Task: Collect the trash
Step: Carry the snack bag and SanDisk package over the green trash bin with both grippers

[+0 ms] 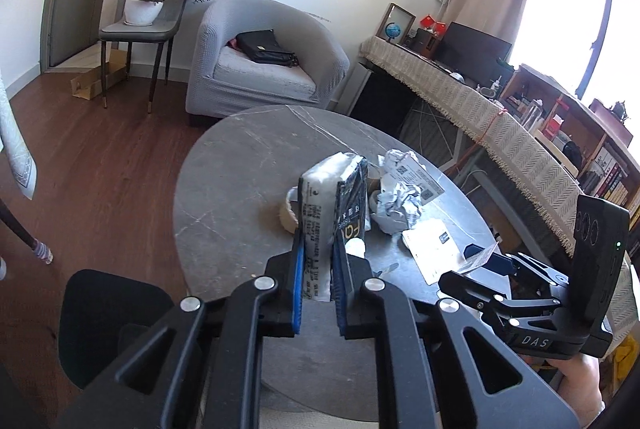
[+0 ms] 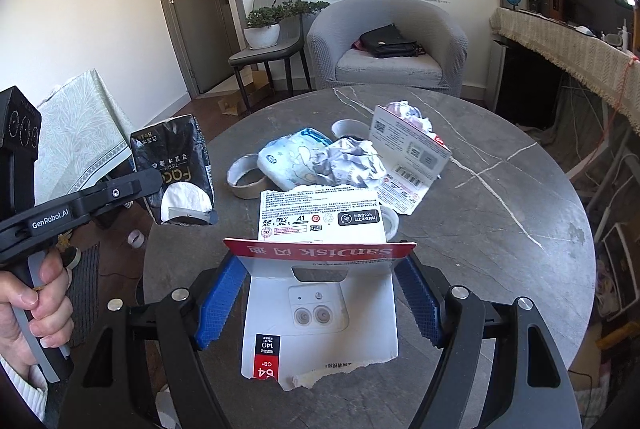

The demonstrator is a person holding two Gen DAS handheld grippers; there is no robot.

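My left gripper is shut on a black-and-white tissue pack, which stands upright between its blue pads above the round grey table. In the right wrist view that pack hangs off the table's left edge. My right gripper stands wide, its pads pressing the two sides of a bent red-and-white SanDisk card package near the front of the table. Behind it lie crumpled paper, a blue-and-white wrapper, a cardboard ring and a second card package.
A grey armchair with a black bag stands behind the table, and a chair with a potted plant is beside it. A cloth-covered desk runs along the right. A black stool sits low on the left. A person's hand holds the left gripper's handle.
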